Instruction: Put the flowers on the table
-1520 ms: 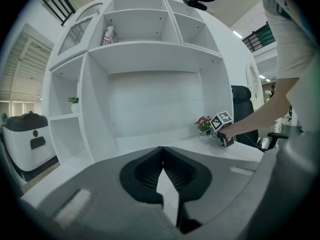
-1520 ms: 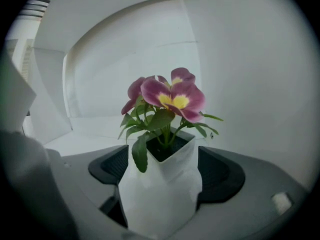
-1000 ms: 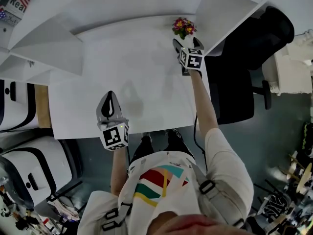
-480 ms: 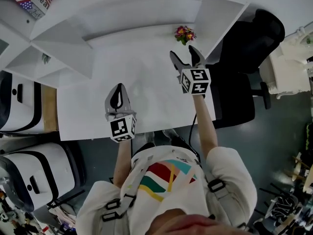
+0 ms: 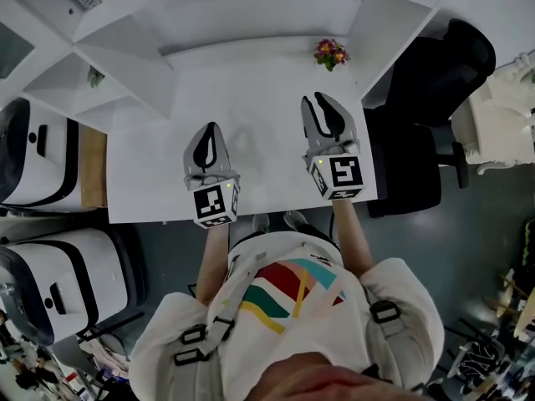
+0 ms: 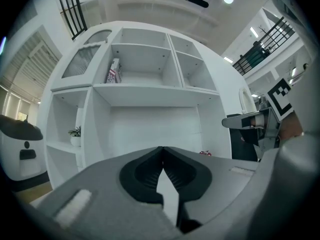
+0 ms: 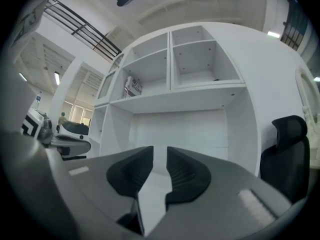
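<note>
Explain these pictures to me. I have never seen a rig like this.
No robot here: a person holds a gripper in each hand. The head view looks steeply down from a camera on the person's head; the other two cameras ride on the grippers, looking along their jaws. The left gripper is shut and empty. The right gripper is closing, nothing between its jaws. Both are over the white table. The small bunch of flowers sits at its far right corner, held by neither.

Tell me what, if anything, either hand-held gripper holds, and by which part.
Nothing. The left hand-held gripper is shut empty; the right hand-held gripper is closing its jaws on air. The flowers stand on the table.
</note>
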A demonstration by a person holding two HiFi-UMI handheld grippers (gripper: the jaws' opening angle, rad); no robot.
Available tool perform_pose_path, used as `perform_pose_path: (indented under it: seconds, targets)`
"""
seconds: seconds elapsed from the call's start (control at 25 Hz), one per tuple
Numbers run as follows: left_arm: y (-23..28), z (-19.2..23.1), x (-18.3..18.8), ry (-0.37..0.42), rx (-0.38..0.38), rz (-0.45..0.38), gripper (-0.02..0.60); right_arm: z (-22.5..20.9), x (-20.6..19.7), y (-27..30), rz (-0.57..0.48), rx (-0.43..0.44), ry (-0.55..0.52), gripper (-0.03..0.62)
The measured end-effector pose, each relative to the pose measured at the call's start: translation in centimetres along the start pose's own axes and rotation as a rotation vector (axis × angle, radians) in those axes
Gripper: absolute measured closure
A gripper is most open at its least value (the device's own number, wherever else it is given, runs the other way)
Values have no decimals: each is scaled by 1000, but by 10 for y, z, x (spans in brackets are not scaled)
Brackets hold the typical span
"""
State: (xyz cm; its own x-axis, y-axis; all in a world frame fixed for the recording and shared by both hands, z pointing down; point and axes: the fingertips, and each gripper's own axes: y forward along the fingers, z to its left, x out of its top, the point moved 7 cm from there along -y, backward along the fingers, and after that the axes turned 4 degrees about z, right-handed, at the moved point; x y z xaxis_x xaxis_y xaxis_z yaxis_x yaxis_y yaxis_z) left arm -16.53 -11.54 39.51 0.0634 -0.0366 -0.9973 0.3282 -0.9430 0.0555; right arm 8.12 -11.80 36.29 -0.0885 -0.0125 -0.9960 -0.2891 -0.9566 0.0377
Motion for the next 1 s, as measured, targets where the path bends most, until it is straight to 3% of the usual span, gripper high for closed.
perform_pose_path:
  seconds: [0.24, 0.64, 1.0]
  targets:
    - [-2, -2, 3, 8, 3, 0, 577, 26, 16, -19, -60, -11, 15, 590]
    - [-6, -9, 15, 13, -4, -25, 577, 33, -1, -25, 19, 22, 38, 594]
    - [-8, -10, 22, 19, 3, -49, 577, 35, -1, -30, 13, 47, 3, 594]
